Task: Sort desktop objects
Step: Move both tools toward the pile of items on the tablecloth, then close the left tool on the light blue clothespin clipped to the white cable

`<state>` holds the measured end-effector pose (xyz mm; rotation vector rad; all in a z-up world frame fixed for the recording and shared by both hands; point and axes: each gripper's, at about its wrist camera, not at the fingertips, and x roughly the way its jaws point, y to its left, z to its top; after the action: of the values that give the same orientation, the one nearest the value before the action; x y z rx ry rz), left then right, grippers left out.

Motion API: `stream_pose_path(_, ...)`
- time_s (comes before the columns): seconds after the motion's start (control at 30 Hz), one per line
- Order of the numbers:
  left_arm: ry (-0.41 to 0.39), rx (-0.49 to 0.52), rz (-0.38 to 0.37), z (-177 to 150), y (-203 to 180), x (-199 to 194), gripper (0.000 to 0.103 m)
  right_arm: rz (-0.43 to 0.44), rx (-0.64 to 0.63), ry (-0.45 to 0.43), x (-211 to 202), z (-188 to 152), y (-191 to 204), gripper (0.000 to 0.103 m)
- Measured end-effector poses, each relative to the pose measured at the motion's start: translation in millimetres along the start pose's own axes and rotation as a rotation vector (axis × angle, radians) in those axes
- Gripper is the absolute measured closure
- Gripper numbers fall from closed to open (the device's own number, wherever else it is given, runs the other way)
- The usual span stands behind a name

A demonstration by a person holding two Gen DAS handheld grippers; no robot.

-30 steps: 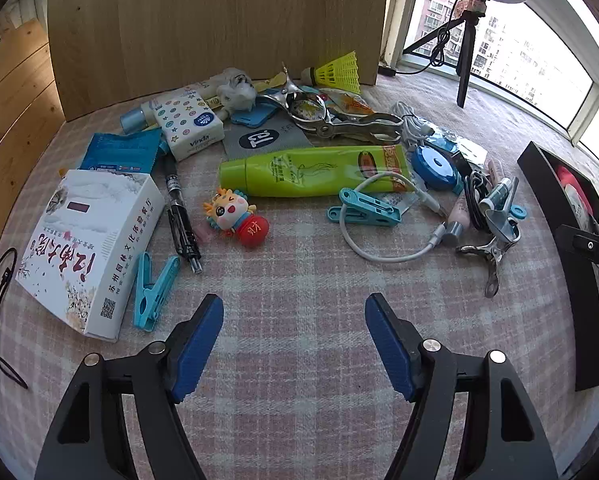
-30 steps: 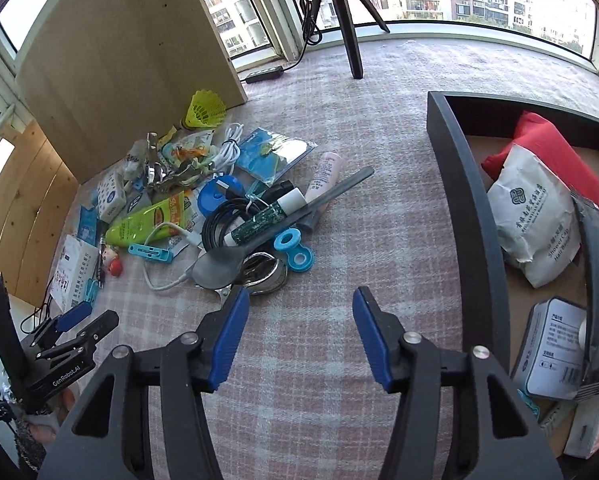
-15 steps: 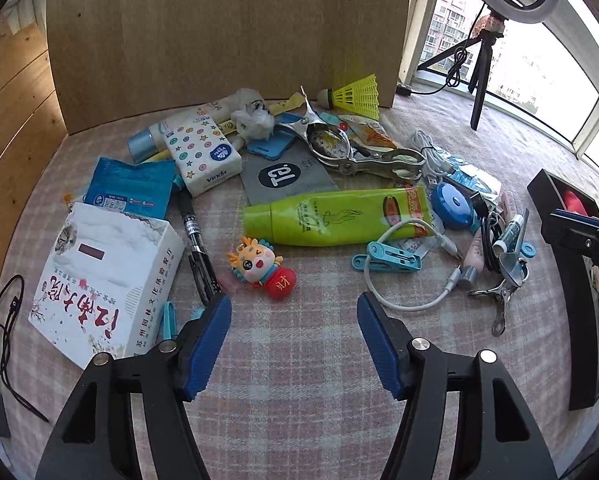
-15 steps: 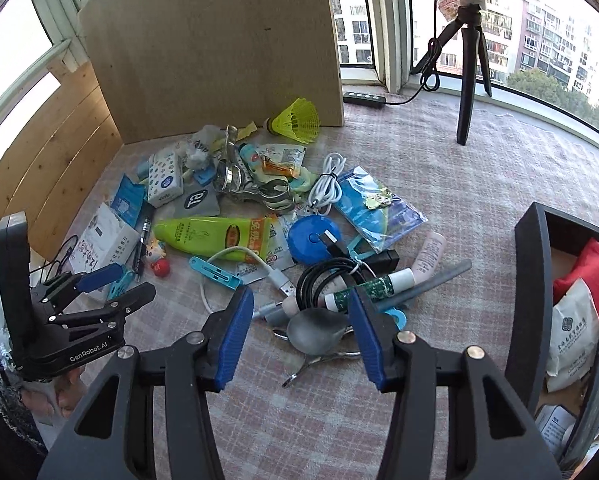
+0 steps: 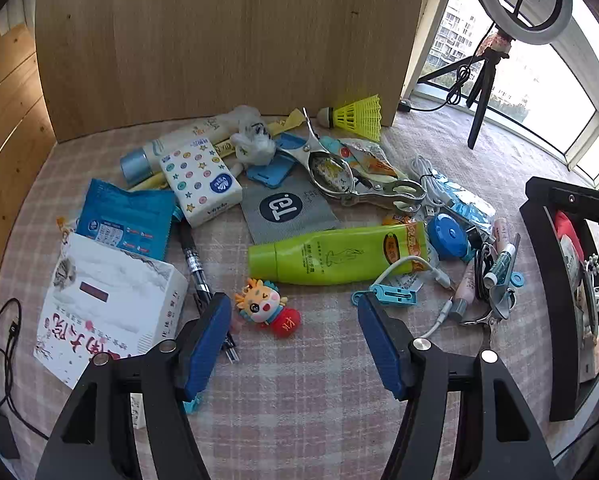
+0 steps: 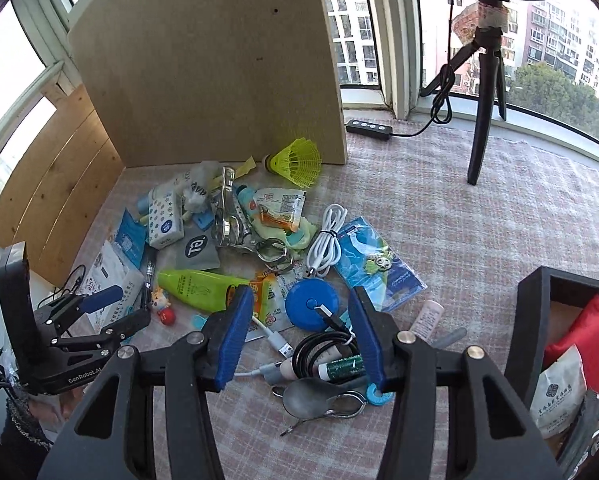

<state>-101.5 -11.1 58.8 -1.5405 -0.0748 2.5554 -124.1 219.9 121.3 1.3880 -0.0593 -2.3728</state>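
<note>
A heap of small objects lies on the pink checked cloth. My left gripper (image 5: 295,308) is open and empty, just in front of a small dragon figurine (image 5: 265,306) and a green tube (image 5: 335,254). A white box (image 5: 107,308) and a black pen (image 5: 195,262) lie to its left. My right gripper (image 6: 299,308) is open and empty, above a blue round tape case (image 6: 312,305), a coiled black cable (image 6: 323,350) and a metal spoon (image 6: 305,396). The left gripper also shows in the right wrist view (image 6: 115,308).
A black storage box (image 6: 531,320) with a red pouch (image 6: 587,340) and white packets stands at the right. A wooden board (image 5: 219,40) backs the heap. A ring-light tripod (image 6: 485,92) and its cable stand beyond, near the window. A yellow shuttlecock (image 5: 355,116) lies by the board.
Both grippers have moved forward toward the heap. The right gripper has swung left, away from the black box, and now hangs over the blue tape case.
</note>
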Motion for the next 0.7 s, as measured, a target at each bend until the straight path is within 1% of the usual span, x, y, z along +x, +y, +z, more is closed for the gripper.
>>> stream_pose_path(0.1, 0.028, -0.06, -0.012, -5.7, 0.3, 14.5, 0.043, 0.026, -0.102, 0.035, 17.5, 8.2, 22.6, 0.055)
stream_pose_path(0.13, 0.043, -0.096, -0.029, -6.8, 2.7, 19.7, 0.044, 0.032, -0.129, 0.048, 25.1, 10.4, 29.3, 0.056)
stream_pose_path(0.2, 0.067, -0.176, -0.061, -8.3, 8.9, 29.2, 0.051, 0.048, -0.171, 0.086, 43.3, 15.8, 41.1, 0.06)
stream_pose_path(0.27, 0.077, -0.245, -0.078, -10.5, 14.3, 36.2, 0.052, 0.059, -0.207, 0.13, 62.9, 19.7, 51.6, 0.068)
stream_pose_path(0.33, 0.075, -0.283, -0.086, -12.5, 16.9, 39.0, 0.052, 0.059, -0.238, 0.165, 79.6, 22.0, 59.8, 0.068)
stream_pose_path(0.43, 0.071, -0.303, -0.101, -13.5, 17.0, 38.4, 0.052, 0.071, -0.257, 0.199, 97.5, 23.7, 64.0, 0.068)
stream_pose_path(0.53, 0.071, -0.305, -0.112, -12.7, 14.9, 36.3, 0.052, 0.084, -0.235, 0.228, 109.5, 26.5, 59.8, 0.068)
stream_pose_path(0.7, 0.066, -0.255, -0.155, -14.3, 6.8, 29.0, 0.052, 0.118, -0.238, 0.24, 104.0, 19.6, 54.7, 0.068)
